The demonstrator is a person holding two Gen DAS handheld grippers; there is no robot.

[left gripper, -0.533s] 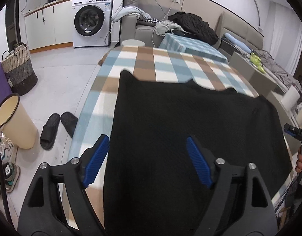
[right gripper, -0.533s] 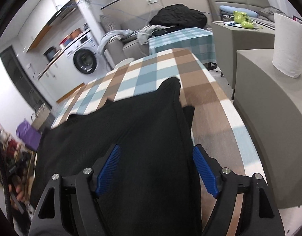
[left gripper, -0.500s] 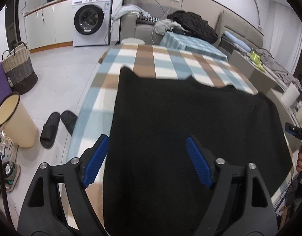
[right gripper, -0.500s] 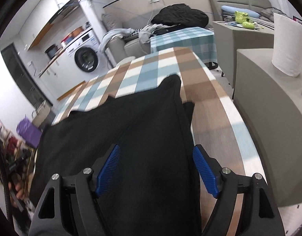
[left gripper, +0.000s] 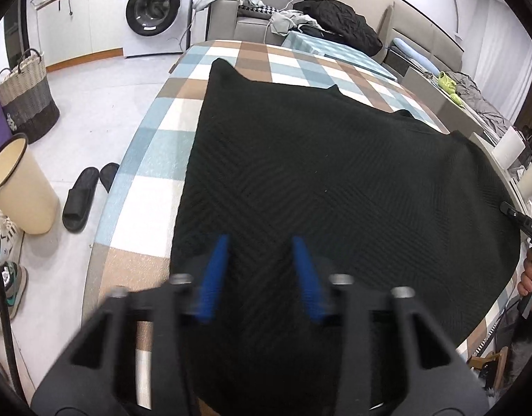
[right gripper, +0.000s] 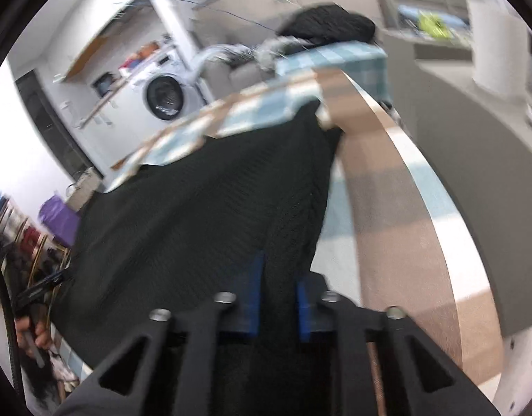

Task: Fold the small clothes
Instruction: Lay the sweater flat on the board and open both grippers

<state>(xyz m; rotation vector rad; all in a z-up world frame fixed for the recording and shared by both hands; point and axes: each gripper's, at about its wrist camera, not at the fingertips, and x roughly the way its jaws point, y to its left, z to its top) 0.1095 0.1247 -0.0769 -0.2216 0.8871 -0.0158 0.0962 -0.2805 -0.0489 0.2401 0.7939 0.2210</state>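
While closing, both claws [left gripper: 260, 242] low.

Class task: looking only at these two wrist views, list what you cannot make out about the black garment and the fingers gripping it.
- Left wrist view: black garment's near hem, hidden under the closing left gripper; motion blur hides any pinch.
- Right wrist view: right gripper closing with cloth between its fingers; blur hides contact.
- Garment type: unclear in both views.

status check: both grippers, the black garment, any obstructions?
Left gripper closing, black knit garment between its fingers. Right gripper closing, near shut, on the garment's edge. Garment flat on checked tablecloth. Nothing in the way.
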